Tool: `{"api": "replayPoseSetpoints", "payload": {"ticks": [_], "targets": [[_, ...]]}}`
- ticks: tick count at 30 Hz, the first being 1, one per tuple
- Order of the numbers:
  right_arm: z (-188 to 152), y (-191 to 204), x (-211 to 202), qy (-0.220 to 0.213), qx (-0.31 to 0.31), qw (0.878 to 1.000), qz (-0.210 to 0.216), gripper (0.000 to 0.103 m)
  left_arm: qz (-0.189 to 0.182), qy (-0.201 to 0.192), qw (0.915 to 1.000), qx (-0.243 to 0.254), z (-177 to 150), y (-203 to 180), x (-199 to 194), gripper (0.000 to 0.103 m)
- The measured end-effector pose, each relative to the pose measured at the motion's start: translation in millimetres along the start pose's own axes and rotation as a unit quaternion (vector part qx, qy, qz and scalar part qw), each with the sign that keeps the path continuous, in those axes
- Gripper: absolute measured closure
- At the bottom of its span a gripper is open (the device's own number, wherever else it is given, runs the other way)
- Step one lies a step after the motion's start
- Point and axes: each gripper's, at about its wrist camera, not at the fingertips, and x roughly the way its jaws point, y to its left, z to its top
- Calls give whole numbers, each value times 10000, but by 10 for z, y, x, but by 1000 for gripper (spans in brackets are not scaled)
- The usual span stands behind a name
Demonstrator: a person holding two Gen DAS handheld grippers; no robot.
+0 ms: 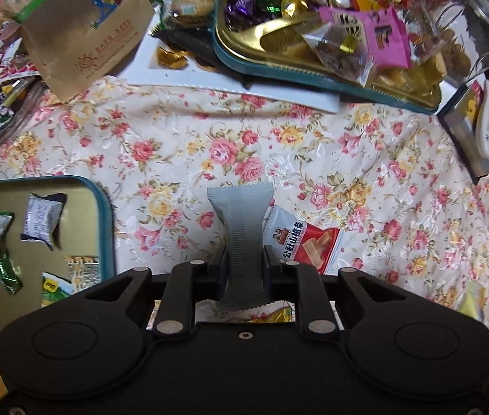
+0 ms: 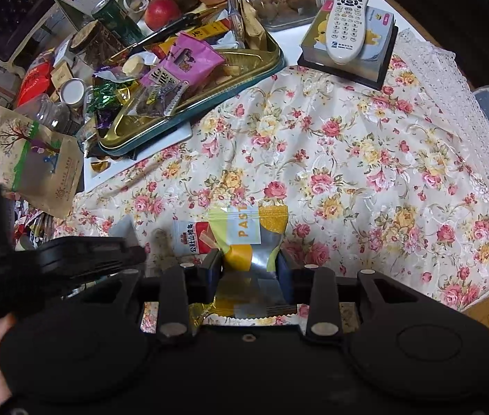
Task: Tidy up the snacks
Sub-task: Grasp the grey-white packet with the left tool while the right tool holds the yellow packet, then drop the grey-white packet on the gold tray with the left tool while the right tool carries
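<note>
My left gripper [image 1: 244,263] is shut on a grey snack packet [image 1: 241,228], pinched at its middle, above the floral tablecloth. A red-and-white hawthorn snack packet [image 1: 308,242] lies on the cloth just right of it. A gold tin [image 1: 106,221] with a teal rim sits at the left and holds several wrapped snacks. My right gripper [image 2: 249,263] is shut on a yellow and silver pastry packet [image 2: 247,235]. The red-and-white packet also shows in the right wrist view [image 2: 192,237], left of the pastry packet. The left gripper [image 2: 71,259] appears there at the left edge.
A second gold tin [image 2: 189,103] heaped with snacks rests on a white board at the back. A brown paper bag [image 1: 81,24], jars, apples [image 2: 161,10], and a remote [image 2: 346,24] on a box stand around. The table edge [image 2: 479,290] runs at right.
</note>
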Motion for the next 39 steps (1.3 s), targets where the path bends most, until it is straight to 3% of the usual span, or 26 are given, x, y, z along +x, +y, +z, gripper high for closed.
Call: {"api": "replayPoseSetpoints", "payload": {"ticks": [14,32,39], "targets": [[-43,249,295,319,-184,9989,-275,67,424,-802,9959,-69,-48,663,-632,76],[-336,1118,563,450,-985,9931,-444,67,665,-812,9908,-858,-281,2014,-792,76],[-457,1437,625,499,-1292,9894,-431,67,653,-602,9895,-1139,-395,2446,-731,75]]}}
